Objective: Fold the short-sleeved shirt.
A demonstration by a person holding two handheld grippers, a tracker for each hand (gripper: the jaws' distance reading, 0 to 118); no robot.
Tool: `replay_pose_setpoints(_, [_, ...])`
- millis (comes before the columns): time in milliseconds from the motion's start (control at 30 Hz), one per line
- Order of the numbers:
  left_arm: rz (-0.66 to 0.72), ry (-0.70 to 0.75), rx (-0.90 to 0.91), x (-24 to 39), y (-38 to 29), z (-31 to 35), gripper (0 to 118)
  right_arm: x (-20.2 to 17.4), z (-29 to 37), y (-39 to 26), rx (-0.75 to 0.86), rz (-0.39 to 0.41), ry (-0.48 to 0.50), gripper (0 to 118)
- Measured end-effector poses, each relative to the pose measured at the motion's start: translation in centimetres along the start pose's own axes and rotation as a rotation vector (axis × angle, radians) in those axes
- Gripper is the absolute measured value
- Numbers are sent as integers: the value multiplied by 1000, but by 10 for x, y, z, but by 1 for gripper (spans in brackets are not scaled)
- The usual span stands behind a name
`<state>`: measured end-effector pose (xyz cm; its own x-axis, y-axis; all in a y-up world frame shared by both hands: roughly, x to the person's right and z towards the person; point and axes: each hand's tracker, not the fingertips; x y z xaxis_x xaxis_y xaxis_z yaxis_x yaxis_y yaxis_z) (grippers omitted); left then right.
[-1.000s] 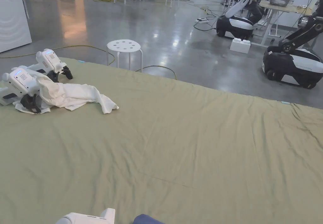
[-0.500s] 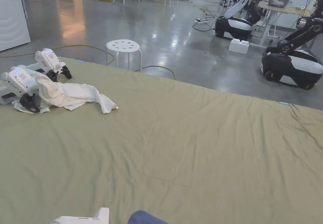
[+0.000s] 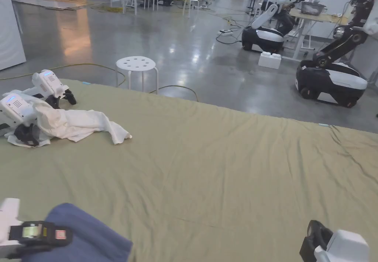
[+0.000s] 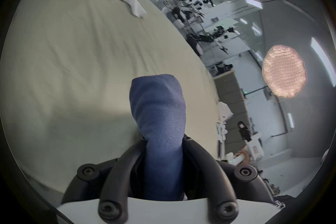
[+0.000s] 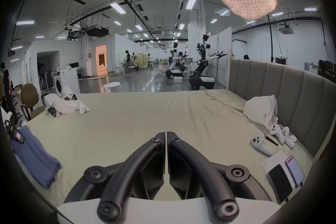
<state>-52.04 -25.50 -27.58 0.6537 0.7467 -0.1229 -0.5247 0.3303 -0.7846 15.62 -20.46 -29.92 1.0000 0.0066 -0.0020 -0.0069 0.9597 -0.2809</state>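
Note:
The short-sleeved shirt [image 3: 88, 237] is dark blue and bunched, and it hangs at the near left edge of the green bed sheet [image 3: 221, 170]. My left gripper [image 3: 22, 233] is shut on it. In the left gripper view a blue fold [image 4: 160, 115] stands up between the two jaws of that gripper [image 4: 164, 139], and both press on it. The right gripper view shows the shirt [image 5: 34, 157] drooping onto the sheet at the left. My right gripper [image 5: 166, 134] is shut with nothing in it, low over the near edge; its body [image 3: 332, 246] sits at the bottom right.
A crumpled white garment [image 3: 74, 120] lies at the far left with two idle grippers [image 3: 48, 83] beside it. A white stool [image 3: 136, 64] and wheeled robots [image 3: 332, 82] stand beyond the bed. By the padded headboard [image 5: 281, 86] lie a white cloth [image 5: 261, 109], controllers [image 5: 261, 142] and phones [image 5: 283, 177].
The head camera has tipped down and shifted. The blue shirt and left gripper now show much more at the lower left, and the right gripper has come into the lower right.

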Motion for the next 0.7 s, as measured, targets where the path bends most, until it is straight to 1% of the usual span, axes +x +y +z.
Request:
replay_pose_setpoints(100, [-4,91,13,-20,32,34,17,10,-3,14,13,-13,-21,0])
replay_pose_setpoints(133, [-14,123,17,-15,40,46,17,12,-4,18,23,-13,-28,0])
replay_pose_setpoints(233, [-25,227,36,-32,62,72,17,16,-5,24,32,-14,-38,0])
replay_pose_setpoints(267, [-13,257,41,12,36,82,17,17,-5,25,31,-15,-37,0])
replay_pose_setpoints(400, [-3,421,28,-2,38,92,18,16,-8,19,14,-17,-35,0])
replay_pose_setpoints(433, [-16,480,17,-6,36,93,21,17,-10,17,-7,-39,-33,0])
replay_pose_setpoints(500, [-7,542,-5,-11,31,88,30,17,-13,11,-32,-72,-24,0])
replay_pose_setpoints(533, [-8,565,-13,-26,38,89,40,17,-14,9,-36,-73,-25,0])
replay_pose_setpoints(600, [-23,584,28,-27,35,93,66,16,-15,6,-43,-73,-28,0])
replay_pose_setpoints(633, [-27,600,49,-25,35,96,71,17,-15,4,-48,-74,-26,0])
replay_pose_setpoints(667, [-31,629,73,-39,43,97,71,17,-15,4,-54,-77,-22,0])
replay_pose_setpoints(700, [-37,658,87,-37,43,99,71,16,-15,4,-58,-78,-20,0])
